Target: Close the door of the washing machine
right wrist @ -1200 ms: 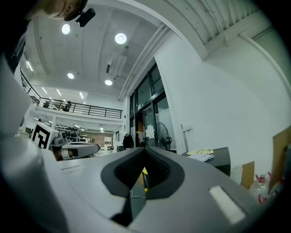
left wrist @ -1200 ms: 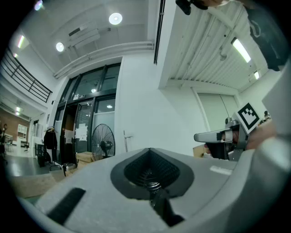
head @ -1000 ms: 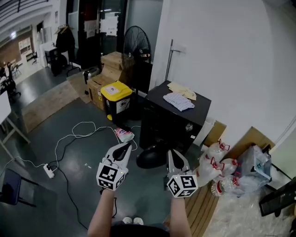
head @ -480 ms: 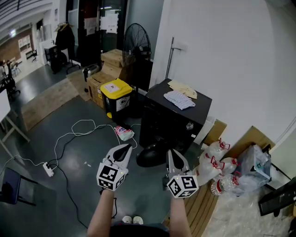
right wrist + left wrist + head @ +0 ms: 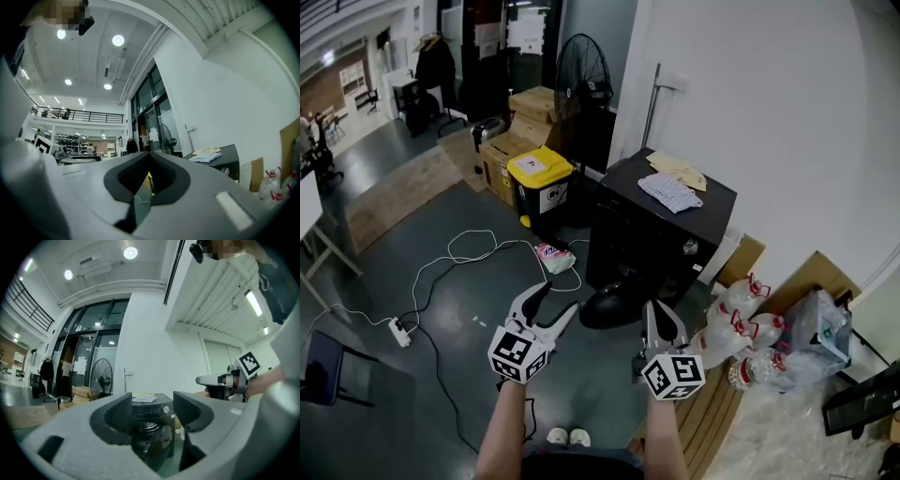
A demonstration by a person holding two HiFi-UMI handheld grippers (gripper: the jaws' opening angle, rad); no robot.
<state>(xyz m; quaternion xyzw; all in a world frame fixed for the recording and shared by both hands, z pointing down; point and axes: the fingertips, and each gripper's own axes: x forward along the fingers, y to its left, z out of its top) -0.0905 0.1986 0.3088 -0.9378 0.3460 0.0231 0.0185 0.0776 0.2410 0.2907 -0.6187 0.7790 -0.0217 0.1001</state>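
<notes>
The black washing machine [image 5: 661, 234] stands against the white wall, with its round door [image 5: 614, 305] swung open low towards the floor. In the left gripper view the machine [image 5: 151, 409] and its door [image 5: 157, 439] show far off between the jaws. My left gripper [image 5: 555, 298] hangs level a good way short of the door; its jaws are opening and nothing is between them. My right gripper [image 5: 657, 317] is shut and empty, beside the left one and nearer the machine's front. The right gripper view shows the machine [image 5: 225, 161] off to the right.
A folded cloth [image 5: 670, 192] and papers [image 5: 680, 171] lie on the machine's top. A yellow-lidded bin [image 5: 539, 187], cardboard boxes [image 5: 502, 155] and a standing fan [image 5: 583, 80] are to its left. White cables [image 5: 459, 258] cross the floor. Plastic bottles [image 5: 741, 342] lie on its right.
My left gripper's jaws have spread apart from shut, and the gripper has sunk slightly. The right gripper has stayed in place, still shut.
</notes>
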